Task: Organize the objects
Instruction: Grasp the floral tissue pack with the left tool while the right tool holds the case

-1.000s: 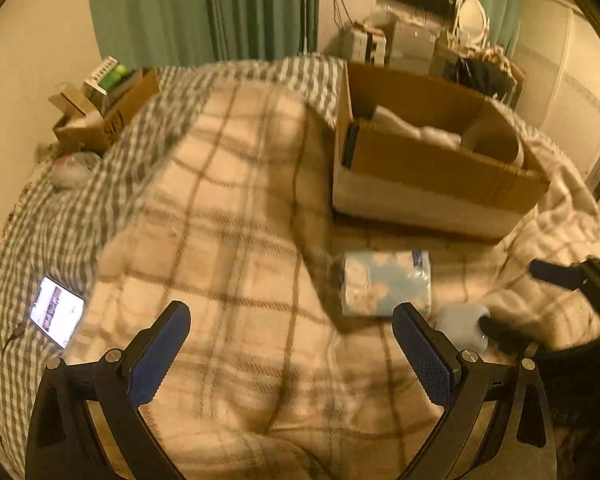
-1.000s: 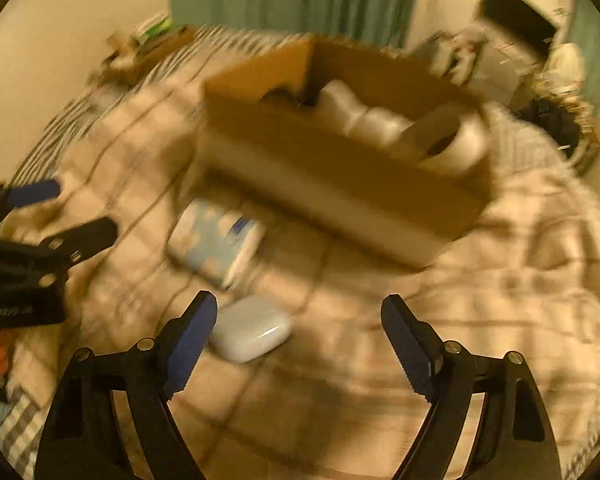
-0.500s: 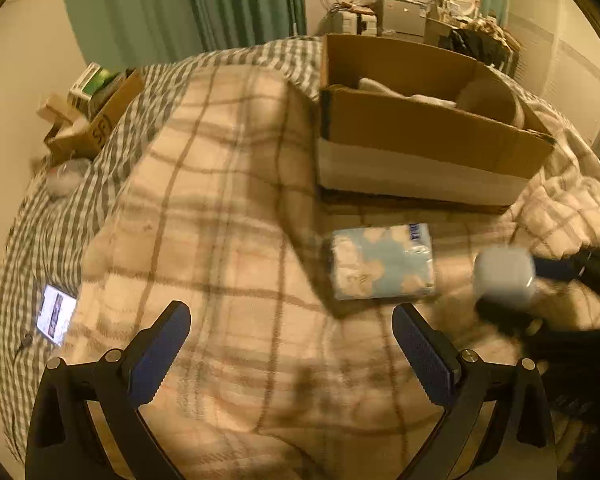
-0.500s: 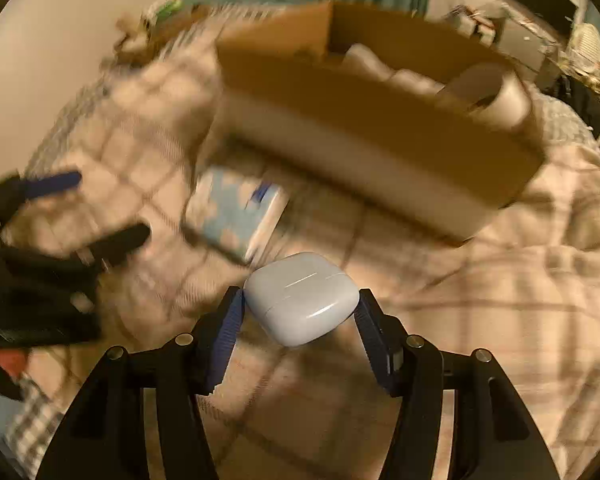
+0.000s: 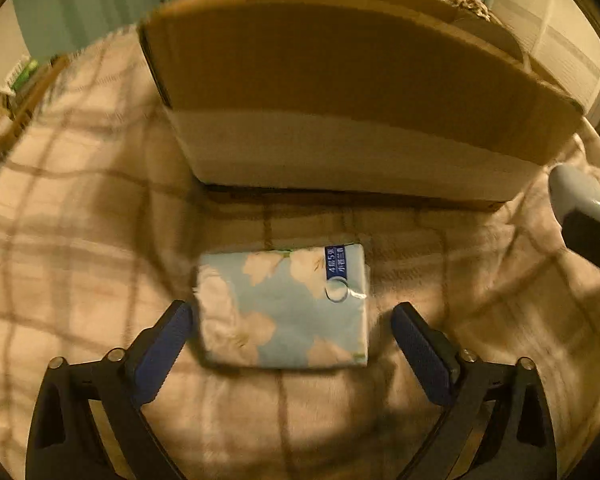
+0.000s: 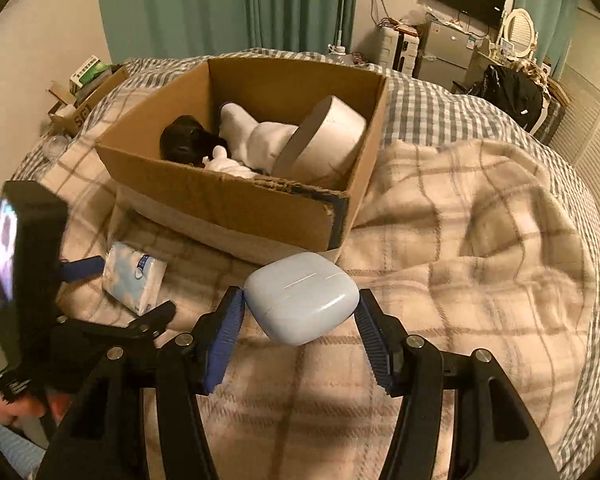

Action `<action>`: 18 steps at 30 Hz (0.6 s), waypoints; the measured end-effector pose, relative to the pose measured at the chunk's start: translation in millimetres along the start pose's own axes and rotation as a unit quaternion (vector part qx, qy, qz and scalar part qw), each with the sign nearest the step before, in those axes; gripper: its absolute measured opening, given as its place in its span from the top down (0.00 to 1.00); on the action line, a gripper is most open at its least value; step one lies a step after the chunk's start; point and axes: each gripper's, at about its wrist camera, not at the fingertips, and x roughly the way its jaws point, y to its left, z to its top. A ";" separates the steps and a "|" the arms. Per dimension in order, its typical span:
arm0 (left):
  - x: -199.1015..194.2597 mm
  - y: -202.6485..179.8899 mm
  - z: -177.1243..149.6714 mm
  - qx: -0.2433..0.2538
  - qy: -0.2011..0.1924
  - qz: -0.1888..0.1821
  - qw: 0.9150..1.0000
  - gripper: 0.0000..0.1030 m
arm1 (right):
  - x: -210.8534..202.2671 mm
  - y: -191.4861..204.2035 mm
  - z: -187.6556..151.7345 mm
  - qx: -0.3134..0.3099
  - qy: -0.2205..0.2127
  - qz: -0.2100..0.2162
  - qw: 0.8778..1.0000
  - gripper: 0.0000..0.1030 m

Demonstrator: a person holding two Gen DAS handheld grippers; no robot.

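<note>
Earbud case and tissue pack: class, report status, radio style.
Right gripper shut on earbud case, short of the box. Left gripper open, straddling tissue pack on the blanket. Nothing blocking.

your left claw (image 5: 290, 334) and right claw (image 6: 300, 320) share one build: matte black angular frames with triangular cut-outs, round silver screws at the joints, ribbed blue pads (image 6: 224, 332) on the fingers. bare skin of your hand (image 6: 4, 400) shows at the right view's lower left.
</note>
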 end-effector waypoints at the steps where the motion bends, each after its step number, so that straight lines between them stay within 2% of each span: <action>1: 1.8 0.4 -0.2 -0.001 0.002 -0.007 1.000 0.16 | 1.0 0.8 -1.4 -0.002 0.001 0.001 1.000 0.45; 2: 2.6 1.0 -1.1 -0.003 0.003 -0.022 1.000 0.27 | 2.1 2.2 -1.8 -0.005 0.002 0.001 1.000 0.45; 3: 1.6 1.4 -1.9 -0.005 0.002 -0.030 1.000 0.28 | 2.6 2.1 -2.2 -0.006 0.003 0.001 1.000 0.45; 7: -14.3 0.9 -5.2 -0.003 -0.006 -0.013 1.000 0.28 | -1.8 1.3 -1.6 -0.005 -0.004 0.000 1.000 0.45; 12: -63.1 2.9 -0.2 -0.012 -0.047 -0.005 0.999 0.28 | -26.2 1.4 8.3 -0.008 -0.034 -0.007 0.999 0.45; 18: -121.4 -4.2 46.1 0.004 -0.122 -0.027 0.992 0.28 | -73.2 -5.5 46.5 -0.001 -0.101 -0.005 0.995 0.45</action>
